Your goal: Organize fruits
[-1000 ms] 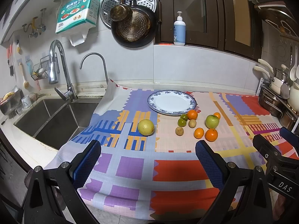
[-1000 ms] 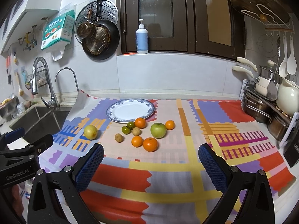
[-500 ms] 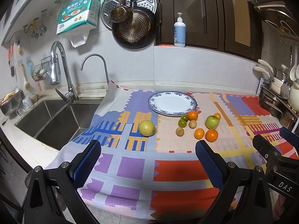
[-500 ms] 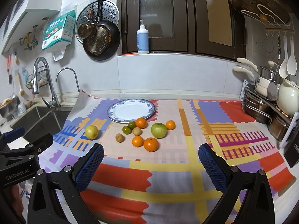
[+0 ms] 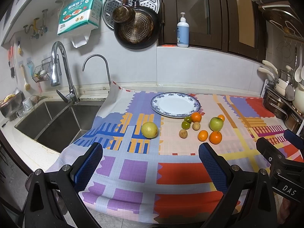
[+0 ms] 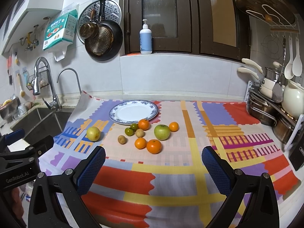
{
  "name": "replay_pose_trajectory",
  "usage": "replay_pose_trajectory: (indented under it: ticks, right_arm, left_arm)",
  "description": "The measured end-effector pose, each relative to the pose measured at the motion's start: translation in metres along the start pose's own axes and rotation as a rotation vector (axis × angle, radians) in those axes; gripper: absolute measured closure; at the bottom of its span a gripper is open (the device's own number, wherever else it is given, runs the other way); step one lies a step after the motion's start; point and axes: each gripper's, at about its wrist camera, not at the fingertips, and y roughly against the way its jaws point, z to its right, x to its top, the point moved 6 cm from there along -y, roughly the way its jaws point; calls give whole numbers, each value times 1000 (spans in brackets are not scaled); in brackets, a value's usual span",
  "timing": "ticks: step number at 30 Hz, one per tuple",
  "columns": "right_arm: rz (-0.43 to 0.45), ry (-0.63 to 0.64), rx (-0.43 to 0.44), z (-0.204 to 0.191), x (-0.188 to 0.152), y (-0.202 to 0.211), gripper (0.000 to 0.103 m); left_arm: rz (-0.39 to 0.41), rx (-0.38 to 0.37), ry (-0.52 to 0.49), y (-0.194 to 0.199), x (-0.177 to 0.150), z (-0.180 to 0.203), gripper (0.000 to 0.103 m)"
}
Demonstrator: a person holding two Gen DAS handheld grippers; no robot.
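A blue-rimmed white plate sits empty at the back of the patterned cloth. In front of it lie a green apple, several oranges, small green and brown fruits, and a yellow pear-like fruit to the left. My left gripper is open and empty, held near the cloth's front edge. My right gripper is open and empty, in front of the fruit cluster.
A steel sink with faucet lies left of the cloth. Pots and a white kettle stand on a rack at the right. Pans and a soap bottle are on the back wall.
Both grippers have drifted very slightly; the view shifts a little. No fruit has moved and both grippers stay open.
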Motion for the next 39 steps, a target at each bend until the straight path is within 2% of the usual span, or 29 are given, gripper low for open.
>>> replay_pose_trajectory:
  ticks: [9,18,22,29,39]
  right_arm:
    - [-14,-2,-4,-6,-2,-2,1]
    - [-64,-14,-17,-15,0,-32,1]
    - [-89,-25,-22,-21,0,-51,1]
    - [-144,-59,-60,-23,-1,-89,8]
    - [-267,-109,-127,-17,-14,-142,23]
  left_arm:
    - [-11,-3,-6,-10,-1,-4,0]
    - [-27,14,-25,-38,2,-20,0]
    - [-30,12,-45,-55,8,-26,4]
    - [-59,-33,-101,-99,16,-28,9]
    - [-140,-100,-173,-162,12,-22,22]
